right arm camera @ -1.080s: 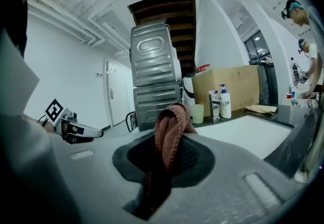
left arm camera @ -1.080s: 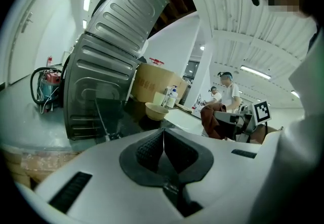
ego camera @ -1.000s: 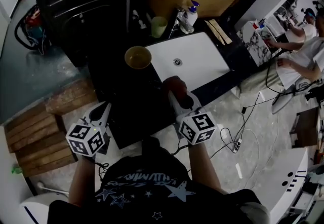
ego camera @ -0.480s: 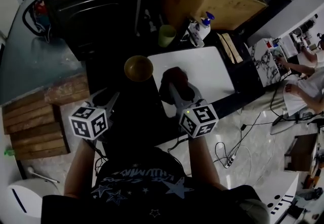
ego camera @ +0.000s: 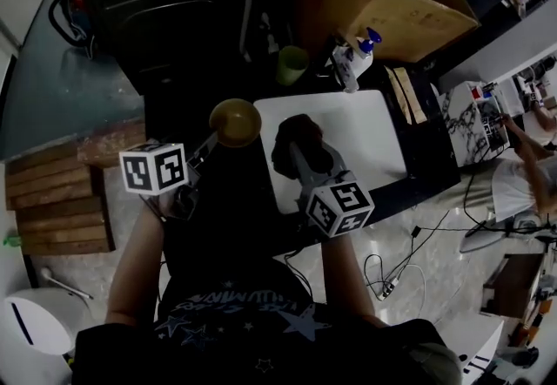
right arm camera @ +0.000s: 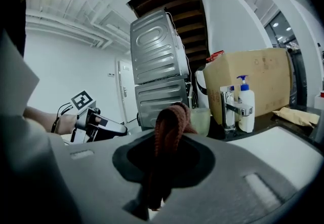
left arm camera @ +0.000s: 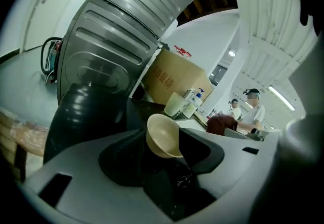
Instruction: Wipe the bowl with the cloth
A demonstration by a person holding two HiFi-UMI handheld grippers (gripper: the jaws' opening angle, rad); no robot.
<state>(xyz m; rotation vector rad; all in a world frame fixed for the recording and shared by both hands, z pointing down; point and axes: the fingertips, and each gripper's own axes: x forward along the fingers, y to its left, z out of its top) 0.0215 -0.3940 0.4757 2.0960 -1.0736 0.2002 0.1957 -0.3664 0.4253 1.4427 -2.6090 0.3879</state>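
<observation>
A tan bowl (ego camera: 235, 122) stands on the dark counter just left of the white sink (ego camera: 365, 135). My left gripper (ego camera: 211, 145) reaches to its near rim. In the left gripper view the bowl (left arm camera: 162, 134) shows between the jaw tips of the left gripper (left arm camera: 162, 156). Its jaws are opening and the pads do not press on the bowl. My right gripper (ego camera: 300, 158) hangs over the sink's left part, shut on a dark red cloth (ego camera: 294, 138). The bunched cloth (right arm camera: 169, 129) sticks up between the jaws of the right gripper (right arm camera: 167, 159).
A green cup (ego camera: 291, 65), a soap bottle (ego camera: 357, 57) and a faucet (right arm camera: 230, 109) stand behind the sink. A big cardboard box (ego camera: 383, 0) and a dark ribbed appliance (ego camera: 174, 0) are at the back. Wooden pallets (ego camera: 61, 200) lie on the floor at left.
My left gripper has moved forward up to the bowl and its jaws have spread. The right gripper with the cloth has stayed over the sink.
</observation>
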